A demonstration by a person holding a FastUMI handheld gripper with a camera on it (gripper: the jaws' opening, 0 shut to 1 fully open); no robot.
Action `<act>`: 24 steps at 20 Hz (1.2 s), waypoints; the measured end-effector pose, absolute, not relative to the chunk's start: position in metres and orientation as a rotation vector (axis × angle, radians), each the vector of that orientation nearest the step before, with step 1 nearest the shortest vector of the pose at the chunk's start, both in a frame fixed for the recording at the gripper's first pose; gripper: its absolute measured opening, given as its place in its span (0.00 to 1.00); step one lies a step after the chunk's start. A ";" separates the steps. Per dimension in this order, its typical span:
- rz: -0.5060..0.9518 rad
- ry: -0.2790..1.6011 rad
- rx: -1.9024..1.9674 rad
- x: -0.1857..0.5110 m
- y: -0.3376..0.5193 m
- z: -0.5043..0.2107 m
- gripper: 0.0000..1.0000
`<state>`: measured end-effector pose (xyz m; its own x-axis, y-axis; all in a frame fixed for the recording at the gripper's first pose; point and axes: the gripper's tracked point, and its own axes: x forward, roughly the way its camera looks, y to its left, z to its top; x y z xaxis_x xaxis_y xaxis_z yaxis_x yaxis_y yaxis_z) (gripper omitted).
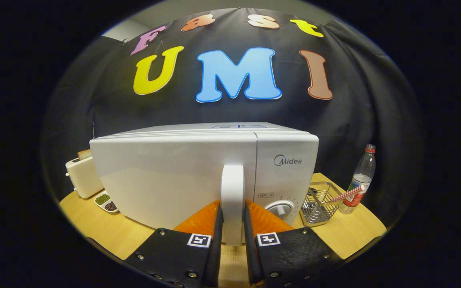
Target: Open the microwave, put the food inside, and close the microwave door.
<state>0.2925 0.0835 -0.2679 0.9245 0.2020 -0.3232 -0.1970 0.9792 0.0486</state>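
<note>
Tongs (233,230) are clamped on the upright handle (232,188) of the microwave (198,172), whose door (166,180) is seen shut at the middle of the bench (106,232). Opening is judged the step in hand; a steady outward pull is called for next. Food cannot be told.

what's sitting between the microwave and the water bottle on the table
In the gripper view, a wire basket stands between the microwave and the water bottle. The gripper fingers clasp the door handle.
</note>
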 end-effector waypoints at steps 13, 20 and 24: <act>0.112 0.376 -0.035 0.269 0.084 -0.266 0.08; 0.107 0.391 -0.038 0.224 0.090 -0.263 0.09; 0.153 0.412 -0.029 0.193 0.098 -0.260 0.16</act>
<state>0.1933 0.0982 -0.2600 0.9051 0.1421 -0.4007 -0.1540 0.9881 0.0026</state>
